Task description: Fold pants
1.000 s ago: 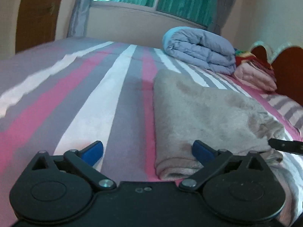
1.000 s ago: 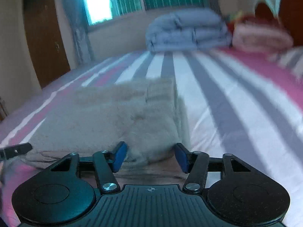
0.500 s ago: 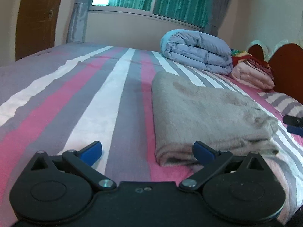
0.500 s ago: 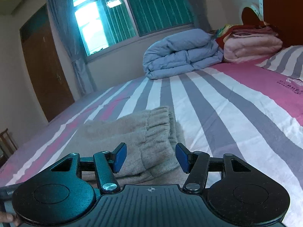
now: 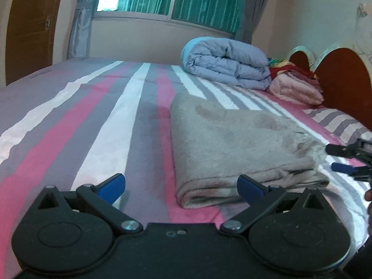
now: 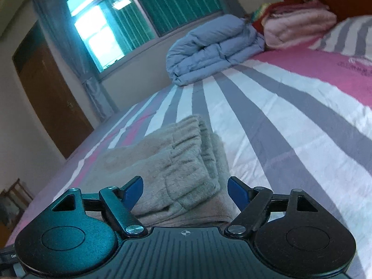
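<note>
Both grippers have drawn back a little from the pants (image 5: 241, 148) since the earlier frames, and the right gripper (image 6: 186, 191) has just been opening its jaws, which now stand wide with nothing pressed between them. These pants are beige and fleecy, folded into a thick, flat rectangle with stacked layers; their ribbed, gathered edge (image 6: 186, 144) faces the right gripper, and a rounded fold faces the left gripper (image 5: 181, 186). They lie on the striped pink, grey and white bed (image 5: 88, 125), long axis running across the bed between the two grippers. One end lies just ahead of the right jaws, in line with the gap. Left jaws are open and empty; the pants' near corner sits ahead of their right finger.
</note>
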Motion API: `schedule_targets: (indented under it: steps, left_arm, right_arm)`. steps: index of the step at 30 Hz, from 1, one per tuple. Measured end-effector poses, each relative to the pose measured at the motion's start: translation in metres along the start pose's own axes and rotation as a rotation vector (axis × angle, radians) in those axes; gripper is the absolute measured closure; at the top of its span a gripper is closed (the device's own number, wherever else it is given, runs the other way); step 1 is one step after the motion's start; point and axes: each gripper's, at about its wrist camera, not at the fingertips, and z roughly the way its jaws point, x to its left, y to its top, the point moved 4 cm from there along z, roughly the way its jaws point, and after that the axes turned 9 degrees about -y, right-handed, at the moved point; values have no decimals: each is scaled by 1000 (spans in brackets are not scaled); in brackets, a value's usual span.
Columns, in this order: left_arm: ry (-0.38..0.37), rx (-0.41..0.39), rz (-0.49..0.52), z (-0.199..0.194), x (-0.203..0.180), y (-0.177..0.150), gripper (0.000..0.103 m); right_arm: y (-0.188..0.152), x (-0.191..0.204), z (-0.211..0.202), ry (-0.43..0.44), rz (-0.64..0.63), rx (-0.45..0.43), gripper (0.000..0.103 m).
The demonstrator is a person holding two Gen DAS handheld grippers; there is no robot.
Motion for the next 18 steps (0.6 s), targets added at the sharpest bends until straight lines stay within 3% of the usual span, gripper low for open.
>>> schedule_targets:
  steps: [11,15,18]
  left_arm:
    - [-56,11,-171,12,26,7,6]
    - [-181,18,-348,22,47,7,6]
    - [-255,46,-453,37,63,7,6]
  right_arm:
    - [4,-24,7,27,188,47,23]
    - [5,-40,7,36,276,66,23]
    - [2,-50,13,99,361,128,23]
